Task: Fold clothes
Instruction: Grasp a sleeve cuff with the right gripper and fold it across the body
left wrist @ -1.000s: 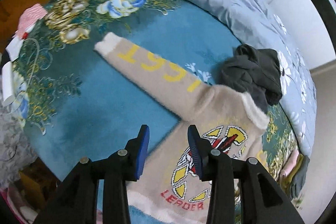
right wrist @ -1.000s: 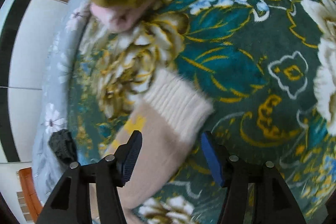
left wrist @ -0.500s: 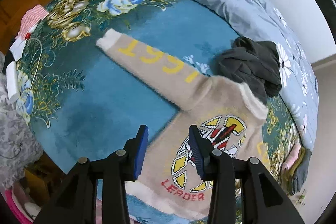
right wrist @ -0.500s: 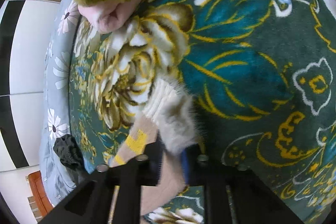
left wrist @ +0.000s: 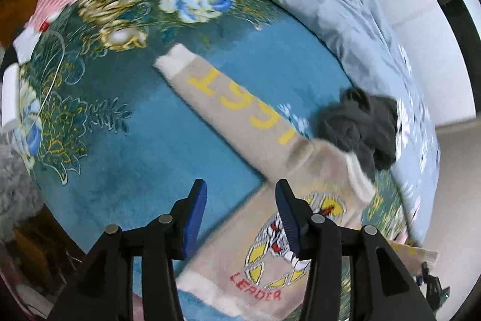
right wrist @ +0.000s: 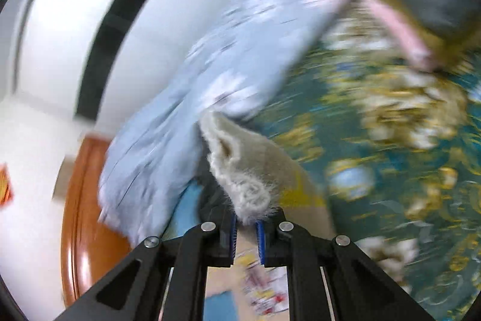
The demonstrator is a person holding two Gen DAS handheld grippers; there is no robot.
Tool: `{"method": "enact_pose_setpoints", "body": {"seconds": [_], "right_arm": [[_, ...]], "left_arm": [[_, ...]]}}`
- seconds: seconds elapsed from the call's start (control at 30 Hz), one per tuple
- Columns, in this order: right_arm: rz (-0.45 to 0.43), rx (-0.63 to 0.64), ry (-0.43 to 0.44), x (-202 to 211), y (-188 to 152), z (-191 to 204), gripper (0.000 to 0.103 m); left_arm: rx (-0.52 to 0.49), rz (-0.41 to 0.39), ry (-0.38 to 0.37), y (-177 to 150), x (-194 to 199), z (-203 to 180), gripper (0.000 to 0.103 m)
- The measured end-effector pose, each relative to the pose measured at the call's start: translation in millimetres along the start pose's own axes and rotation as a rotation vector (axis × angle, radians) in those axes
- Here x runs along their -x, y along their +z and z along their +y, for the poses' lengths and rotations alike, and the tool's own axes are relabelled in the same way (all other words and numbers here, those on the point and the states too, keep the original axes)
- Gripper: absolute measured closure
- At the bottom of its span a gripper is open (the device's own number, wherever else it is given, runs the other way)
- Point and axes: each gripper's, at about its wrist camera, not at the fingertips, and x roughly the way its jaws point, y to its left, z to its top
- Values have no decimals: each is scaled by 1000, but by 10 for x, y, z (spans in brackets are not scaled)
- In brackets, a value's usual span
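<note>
Now my right gripper (right wrist: pixel 246 223) pinches the fluffy cuff (right wrist: pixel 240 167) of one sleeve, jaws nearly closed on it, and the cuff is lifted above the bed cover (right wrist: pixel 390 170). My left gripper (left wrist: pixel 240 208) hangs wide and holds nothing, above the edge of the sweater (left wrist: pixel 288 233), which lies flat on the blue cover with its other sleeve (left wrist: pixel 228 98) stretched out.

I think the grip is the first risk: only the hairy end of the cuff sits between the pads, so a fast pull can let it slip out. The right view is very blurred, so I cannot judge how deep the cloth goes. A second risk is the dark garment (left wrist: pixel 360 122), touching the sweater's shoulder; the sleeve may drag over it. Nothing pins the body either, so it may slide and wrinkle.
</note>
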Motion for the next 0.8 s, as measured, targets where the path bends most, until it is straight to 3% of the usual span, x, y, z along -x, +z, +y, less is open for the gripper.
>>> {"method": "enact_pose_setpoints", "body": {"seconds": [0.17,0.3,0.53,0.63,0.8], "right_arm": [[201,137,13,-848,-460,966,92],[354,261,-103,-1645,-933,1428,92],[560,424,-356,-2732,-1615,1575,92],[630,411,-445,-3093,-1759,1467,92],[660,386,-492,-3358,-1889,1422,85]], "left_arm": [[114,-22,-27,287,-49,340,52],[192,-27,-47,489,-177,578,52],[287,-4,-60,695,-458,970,51],[339,15,-55,748,-584,1145,46],[405,27,-61,823,-772,1393,45]]}}
